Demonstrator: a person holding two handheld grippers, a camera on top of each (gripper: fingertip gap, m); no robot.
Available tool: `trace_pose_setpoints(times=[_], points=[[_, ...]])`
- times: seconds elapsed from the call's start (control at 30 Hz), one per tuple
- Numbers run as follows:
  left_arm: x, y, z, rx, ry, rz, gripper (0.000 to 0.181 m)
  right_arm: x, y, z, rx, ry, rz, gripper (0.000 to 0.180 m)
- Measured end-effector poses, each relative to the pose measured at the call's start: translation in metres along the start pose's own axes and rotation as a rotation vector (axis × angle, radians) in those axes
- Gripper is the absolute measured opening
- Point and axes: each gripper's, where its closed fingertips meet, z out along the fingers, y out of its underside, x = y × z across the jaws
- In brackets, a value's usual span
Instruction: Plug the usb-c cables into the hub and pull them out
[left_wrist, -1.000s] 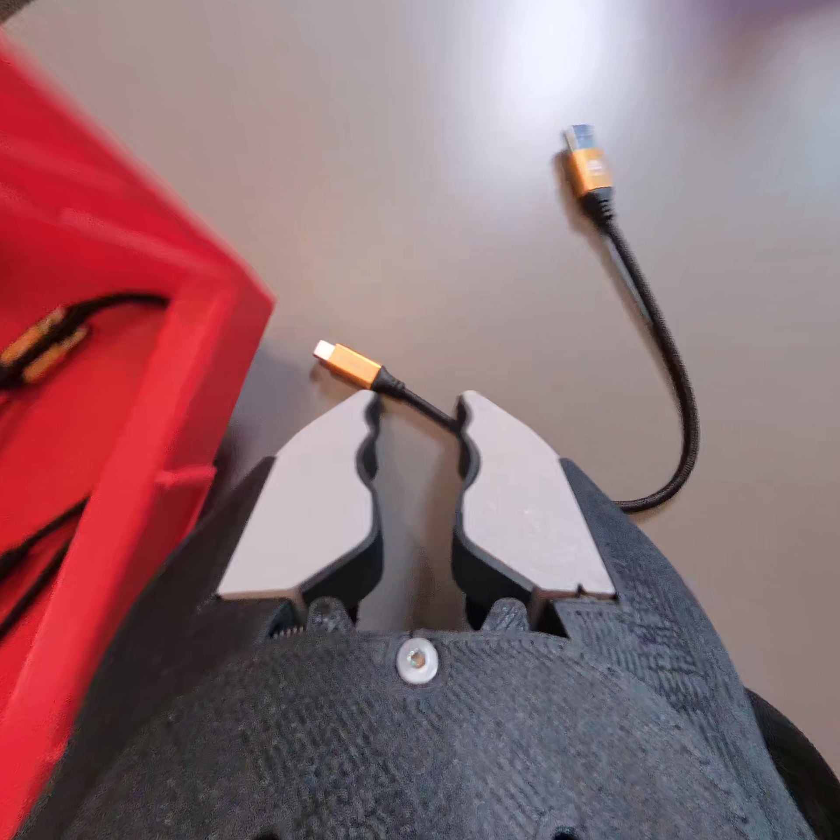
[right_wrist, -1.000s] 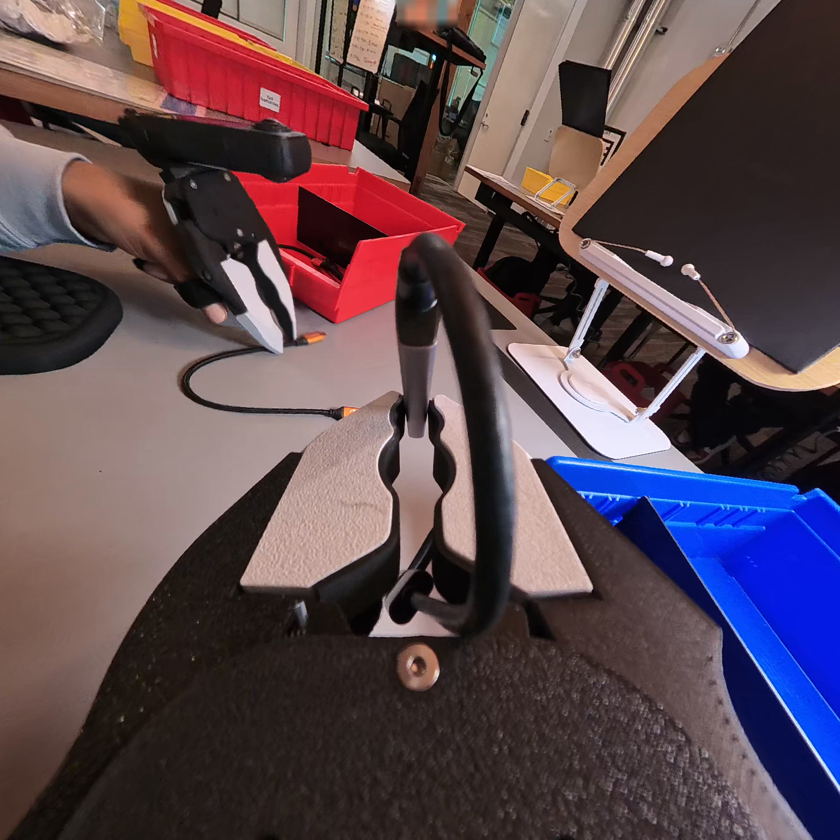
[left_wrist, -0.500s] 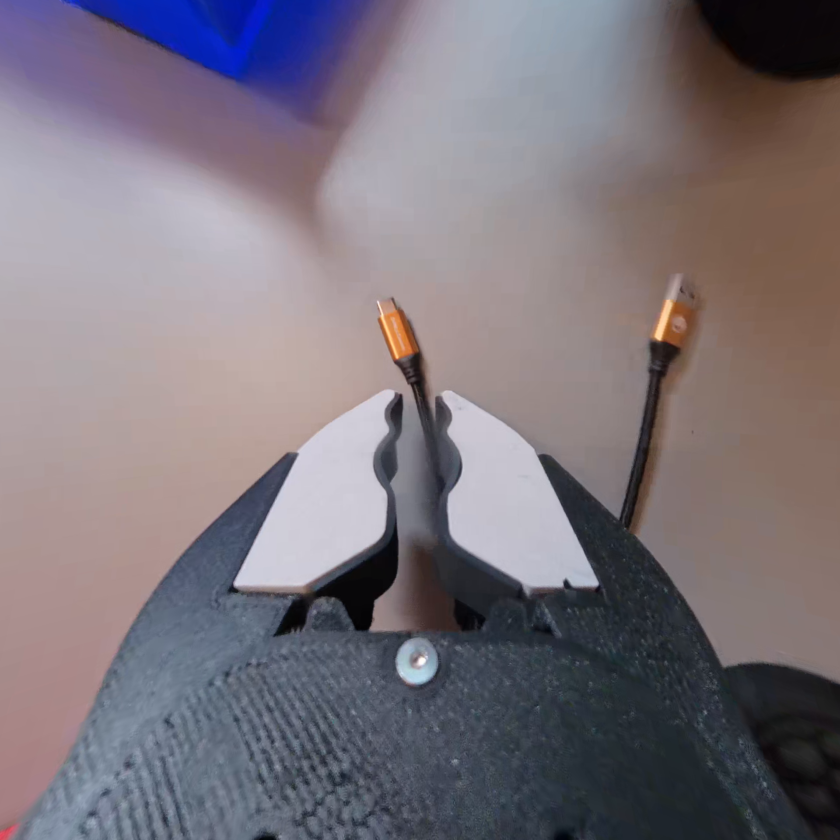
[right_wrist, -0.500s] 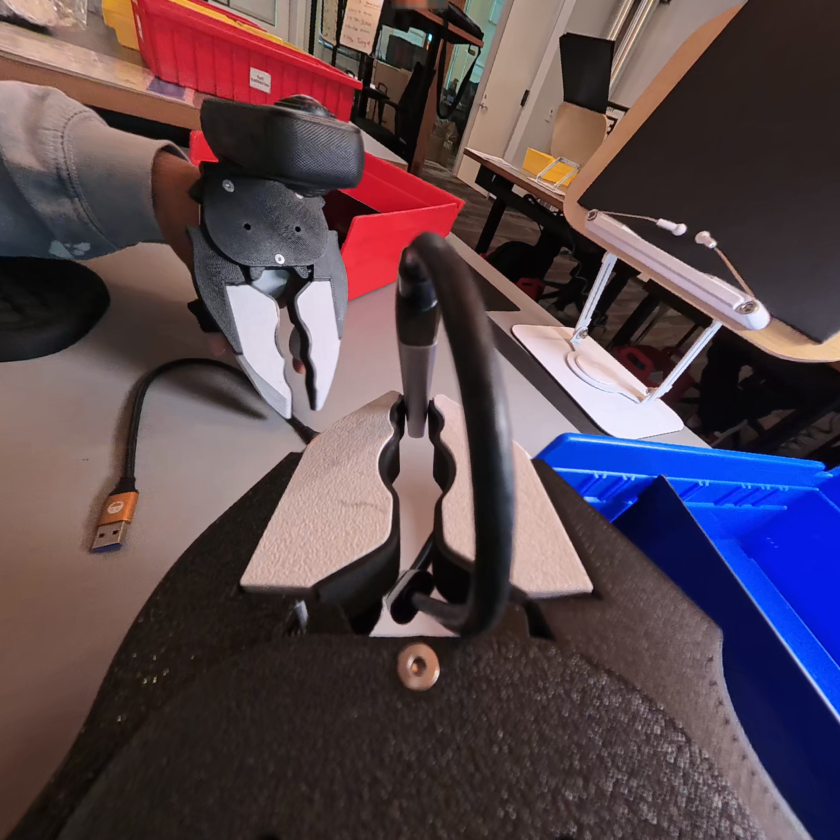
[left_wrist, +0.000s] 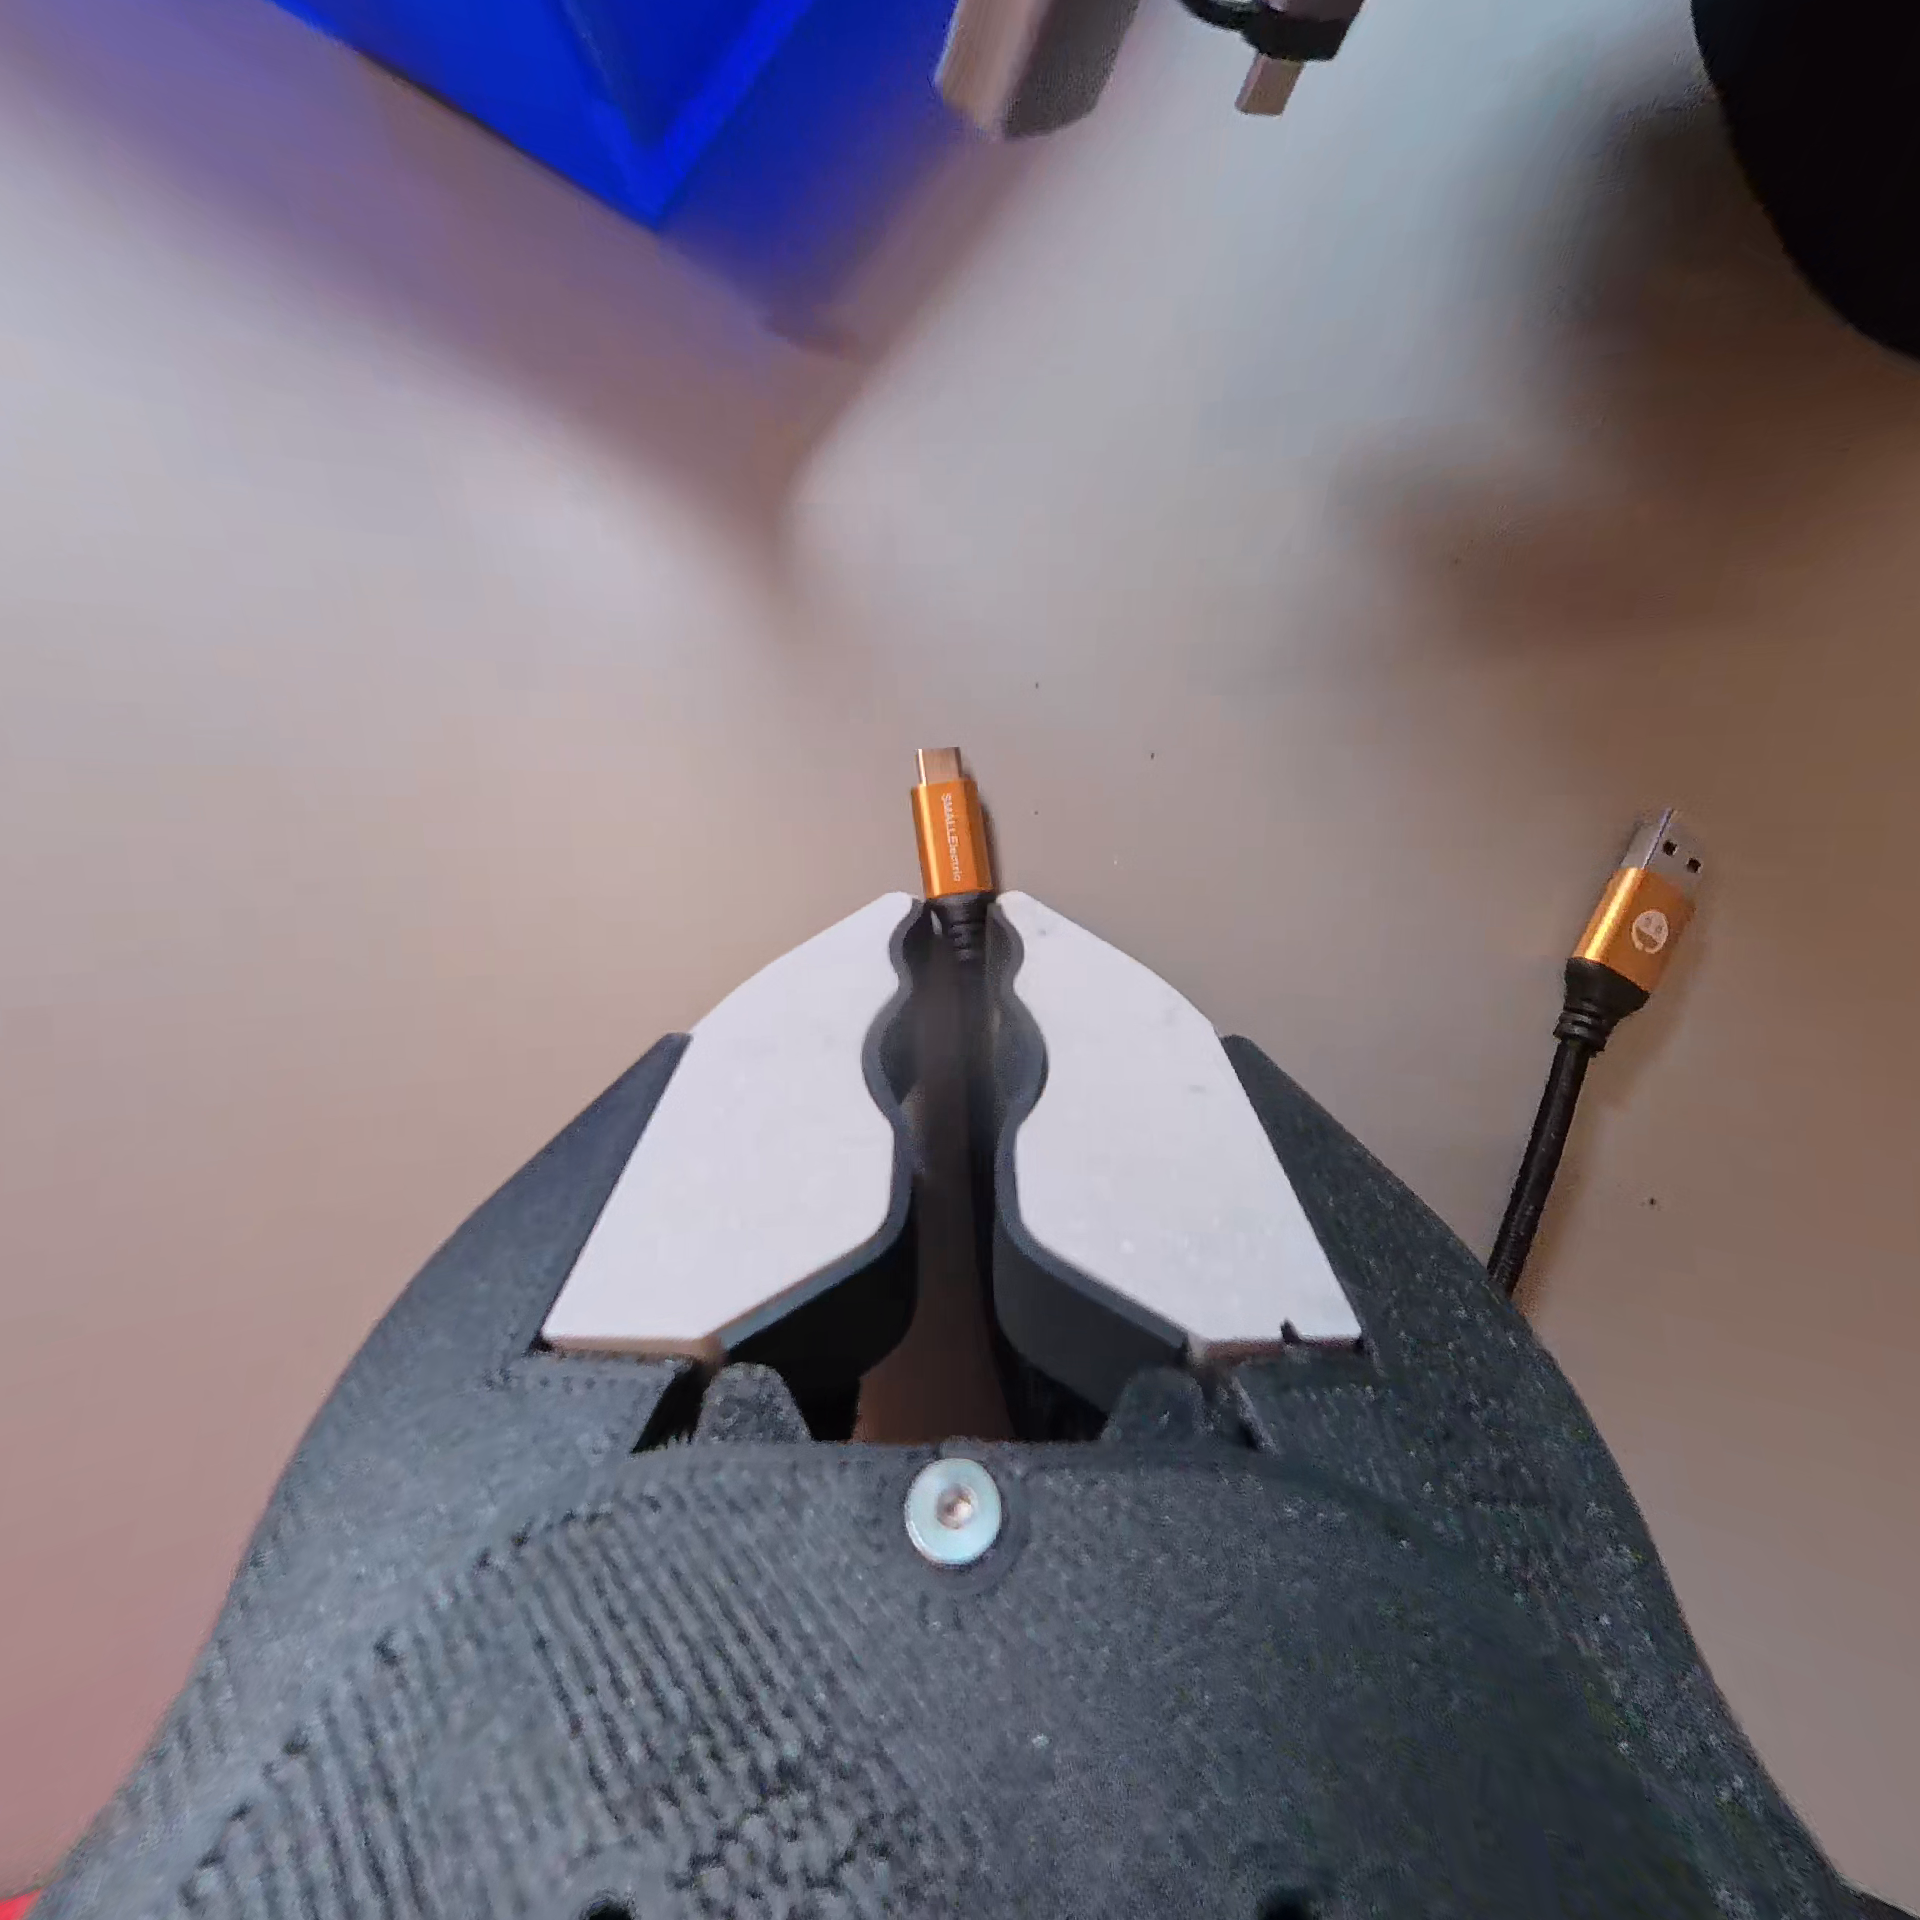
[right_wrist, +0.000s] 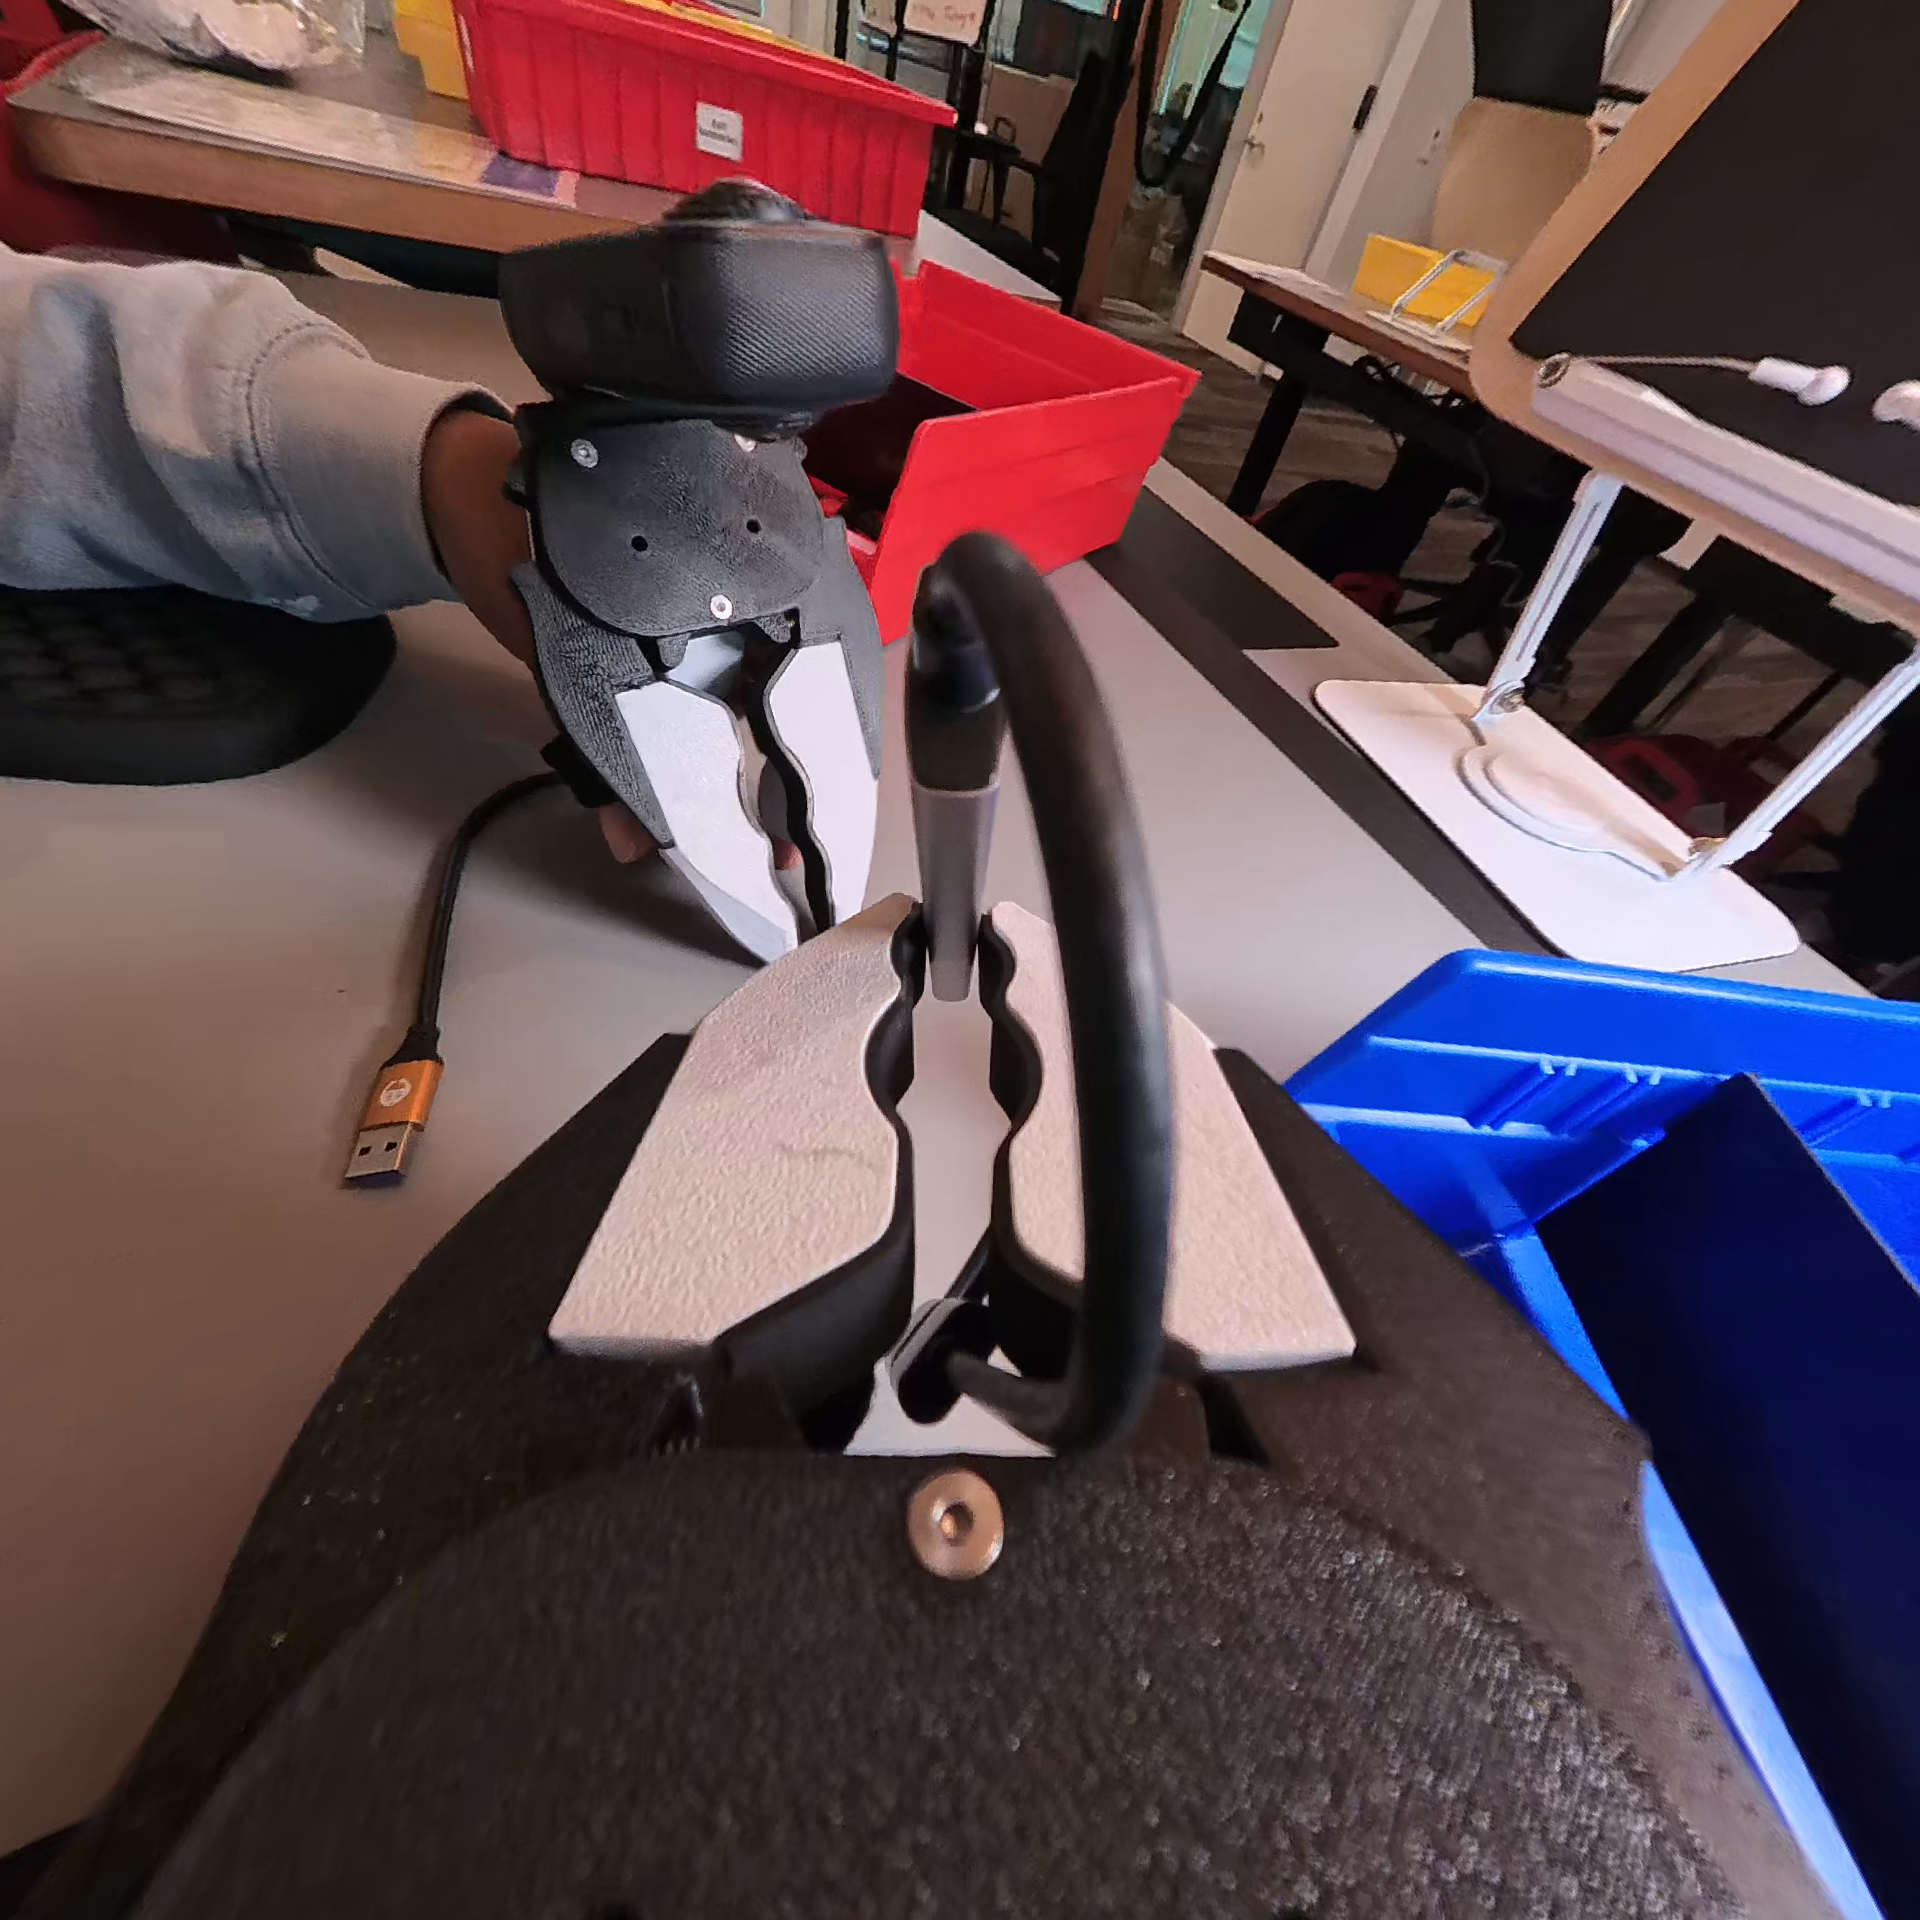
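Note:
In the left wrist view my left gripper (left_wrist: 958, 909) is shut on a black braided cable just behind its orange USB-C plug (left_wrist: 951, 852), which sticks straight out past the tips above the table. The cable's orange USB-A end (left_wrist: 1636, 925) lies on the table to the right. In the right wrist view my right gripper (right_wrist: 951, 925) is shut on a slim grey hub (right_wrist: 951, 873) held upright. The hub's thick black cord (right_wrist: 1101, 935) loops back over the right finger. The left gripper (right_wrist: 800, 914) points down at the table just left of the hub, close to it.
A blue bin (right_wrist: 1558, 1091) stands at the right and also shows in the left wrist view (left_wrist: 582, 114). A red bin (right_wrist: 1018, 457) is behind the left gripper. A black pad (right_wrist: 156, 686) lies under the person's sleeve (right_wrist: 208, 447). A white stand (right_wrist: 1558, 831) sits far right.
My left gripper has swung away from the red bin toward the right gripper and closed on the cable right behind the USB-C plug. The right gripper has kept still with the hub.

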Motion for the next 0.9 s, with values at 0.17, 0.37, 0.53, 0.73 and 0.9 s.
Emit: trace_pose_setpoints(times=[0.17, 0.37, 0.53, 0.73, 0.9], points=[[0.003, -0.014, -0.011, 0.092, -0.059, 0.117, 0.009, -0.006, 0.004, 0.001, -0.007, -0.064, 0.072, 0.009], [0.003, -0.058, -0.053, 0.368, -0.155, 0.109, 0.009, -0.005, -0.024, -0.010, 0.190, -0.189, 0.383, 0.009], [0.007, -0.079, -0.074, 0.488, -0.245, 0.126, 0.009, 0.009, -0.055, -0.028, 0.421, -0.323, 0.746, 0.008], [0.017, -0.095, -0.085, 0.546, -0.271, 0.123, 0.008, 0.015, -0.056, -0.027, 0.478, -0.403, 0.965, 0.008], [0.012, -0.090, -0.080, 0.497, -0.299, 0.098, 0.008, 0.008, -0.049, -0.014, 0.408, -0.366, 0.962, 0.008]])
